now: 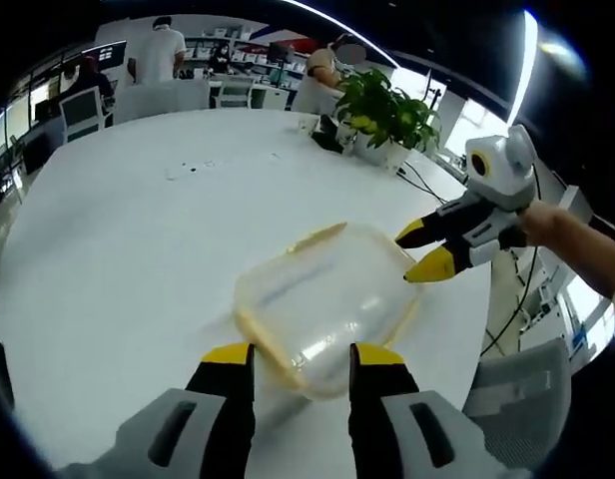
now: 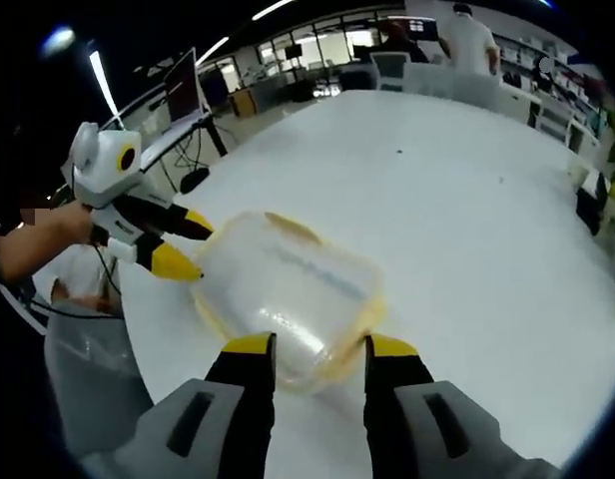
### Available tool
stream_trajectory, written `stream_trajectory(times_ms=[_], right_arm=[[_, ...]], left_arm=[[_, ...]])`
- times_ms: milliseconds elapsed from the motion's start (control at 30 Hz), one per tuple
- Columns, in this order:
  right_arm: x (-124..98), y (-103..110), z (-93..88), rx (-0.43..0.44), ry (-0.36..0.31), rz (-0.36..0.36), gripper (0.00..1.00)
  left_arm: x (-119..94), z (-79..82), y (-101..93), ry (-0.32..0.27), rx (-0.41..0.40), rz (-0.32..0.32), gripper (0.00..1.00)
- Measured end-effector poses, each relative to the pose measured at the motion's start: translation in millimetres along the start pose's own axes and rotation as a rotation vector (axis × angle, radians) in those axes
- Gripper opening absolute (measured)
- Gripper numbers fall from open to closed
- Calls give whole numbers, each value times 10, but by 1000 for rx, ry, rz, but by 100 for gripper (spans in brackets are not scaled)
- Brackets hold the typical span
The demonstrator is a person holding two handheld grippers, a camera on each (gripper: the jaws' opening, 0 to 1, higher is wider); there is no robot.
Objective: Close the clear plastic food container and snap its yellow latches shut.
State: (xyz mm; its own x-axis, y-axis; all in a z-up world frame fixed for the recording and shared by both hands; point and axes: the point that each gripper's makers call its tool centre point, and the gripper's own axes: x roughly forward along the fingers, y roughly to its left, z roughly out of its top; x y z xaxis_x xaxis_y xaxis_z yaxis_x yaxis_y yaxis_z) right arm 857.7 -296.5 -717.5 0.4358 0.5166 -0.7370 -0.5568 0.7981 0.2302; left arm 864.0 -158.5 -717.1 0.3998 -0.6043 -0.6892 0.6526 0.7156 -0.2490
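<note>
A clear plastic container with a yellow rim lies on the white table, lid on top. One yellow latch sticks out at its far edge. In the left gripper view, my left gripper is open at the container's near corner, which reaches between the jaws. My right gripper comes in from the right, open, its tips at the container's right edge. The right gripper view shows the container from the other side. There my right gripper is open at the near edge, and the left gripper is open at the left.
A potted plant stands at the table's far right. People sit and stand at desks beyond the table. A grey chair is close to the table edge at the right. Cables trail near the plant.
</note>
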Motion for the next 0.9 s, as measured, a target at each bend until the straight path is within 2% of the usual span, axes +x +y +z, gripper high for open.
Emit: stream_trajectory(times_ms=[133, 267, 367, 400, 433, 500, 900], right_arm=[[1, 2, 0, 10, 3, 1, 29], [5, -37, 5, 55, -1, -13, 26], [29, -37, -17, 65, -9, -20, 25], [39, -20, -42, 101, 1, -12, 24], [46, -69, -2, 141, -22, -37, 24], [45, -50, 7, 112, -17, -33, 24], [32, -63, 27, 118, -13, -36, 24]], left_arm=[[25, 7, 6, 20, 0, -6, 29], [29, 6, -2, 43, -1, -3, 27], [48, 25, -19, 20, -23, -16, 27], [55, 53, -25, 8, -31, -18, 27], [42, 60, -5, 11, -39, -8, 27], [41, 74, 12, 11, -36, -8, 27], [24, 69, 69, 12, -24, -7, 27]])
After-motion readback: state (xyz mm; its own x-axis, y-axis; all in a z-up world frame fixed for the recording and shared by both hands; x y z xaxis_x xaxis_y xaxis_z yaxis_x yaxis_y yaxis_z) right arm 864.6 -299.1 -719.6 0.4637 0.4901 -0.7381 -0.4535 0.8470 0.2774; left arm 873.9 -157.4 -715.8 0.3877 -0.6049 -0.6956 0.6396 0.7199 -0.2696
